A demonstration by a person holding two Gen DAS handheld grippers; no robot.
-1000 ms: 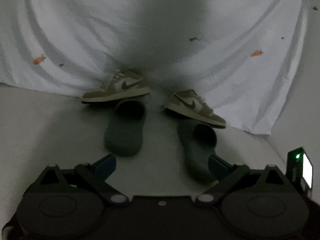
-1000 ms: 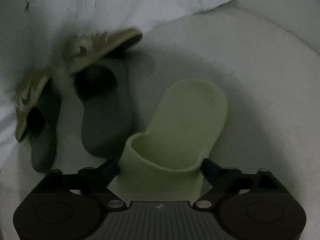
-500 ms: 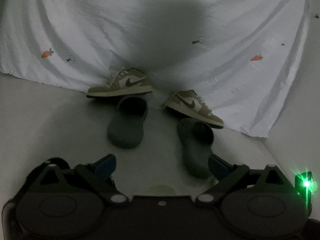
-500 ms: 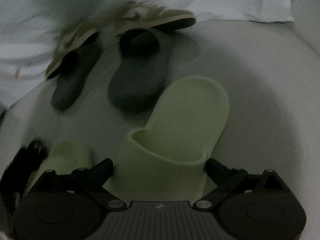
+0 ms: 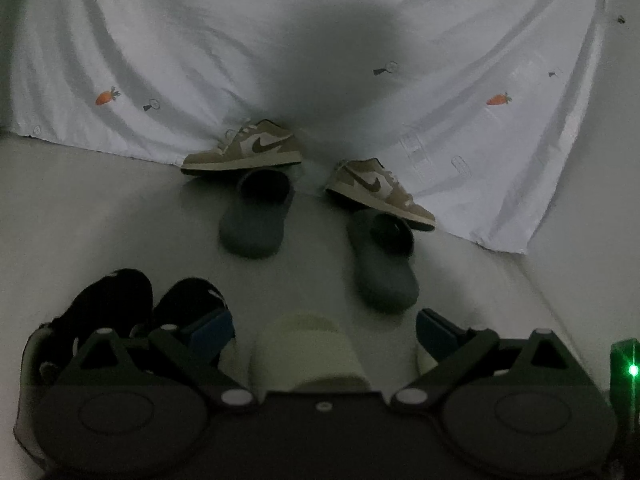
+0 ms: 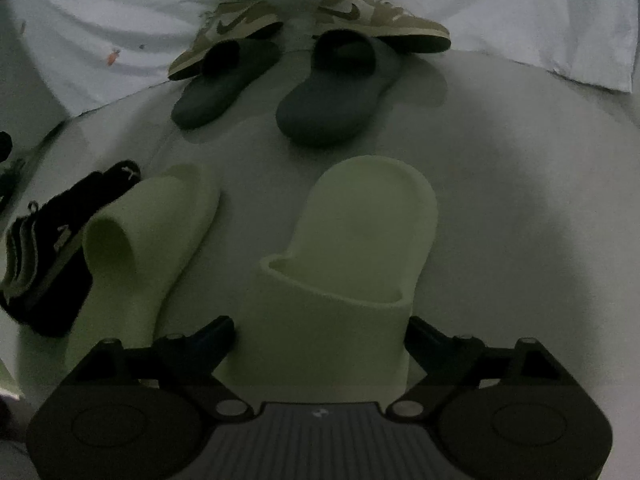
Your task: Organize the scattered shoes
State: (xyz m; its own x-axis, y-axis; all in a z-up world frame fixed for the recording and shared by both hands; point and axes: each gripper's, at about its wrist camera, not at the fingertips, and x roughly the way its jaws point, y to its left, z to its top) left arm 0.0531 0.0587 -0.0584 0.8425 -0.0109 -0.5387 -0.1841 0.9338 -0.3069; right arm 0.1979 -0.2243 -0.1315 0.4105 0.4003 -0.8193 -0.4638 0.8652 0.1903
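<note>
The right gripper (image 6: 320,334) straddles a pale green slide (image 6: 344,264), jaws closing but wide, fingers beside its strap without clearly pressing. The slide's long axis runs straight ahead, toe away. Its mate (image 6: 148,236) lies just left, angled. Beyond, two grey slides (image 6: 336,92) and swoosh-marked tan sneakers (image 6: 376,14). The left gripper (image 5: 324,330) gapes over a pale slide (image 5: 308,348), gripping nothing.

- A white sheet (image 5: 168,60) printed with small orange carrots (image 5: 107,96) hangs in folds at the back.
- Pale floor (image 5: 80,216) spreads out below the sheet's hem.
- A broad dark shadow (image 5: 336,72) falls across the sheet's middle.
- A green light (image 5: 633,370) glows far right of the sheet, low down.
</note>
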